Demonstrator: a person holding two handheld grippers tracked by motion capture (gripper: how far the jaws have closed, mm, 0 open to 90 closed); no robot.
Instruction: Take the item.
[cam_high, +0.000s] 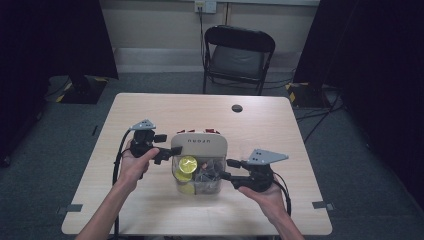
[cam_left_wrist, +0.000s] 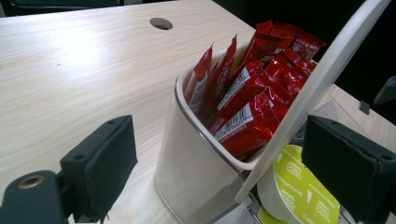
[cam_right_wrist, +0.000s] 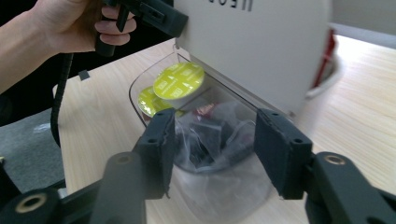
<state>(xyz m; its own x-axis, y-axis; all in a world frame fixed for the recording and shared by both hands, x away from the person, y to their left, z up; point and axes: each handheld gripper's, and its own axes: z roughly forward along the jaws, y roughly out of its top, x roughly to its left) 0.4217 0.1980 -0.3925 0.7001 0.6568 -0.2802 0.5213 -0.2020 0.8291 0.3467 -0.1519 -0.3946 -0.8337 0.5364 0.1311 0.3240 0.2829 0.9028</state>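
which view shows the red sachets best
The left gripper view: the red sachets stand upright, packed in the white rear compartment behind the raised lid, barcodes visible. The high view shows small red tips above the lid; the right gripper view shows a blurred red sliver past the lid's edge.

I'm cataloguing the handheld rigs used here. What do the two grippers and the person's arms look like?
Both are black two-jaw tools. The left gripper and right gripper each carry a grey three-cornered plate on top and trail a black cable. The jaws end in blocky black pads with a matte, foam-like look, and brass-coloured rings sit in the arms behind them. The forearms are bare, no sleeves in sight.
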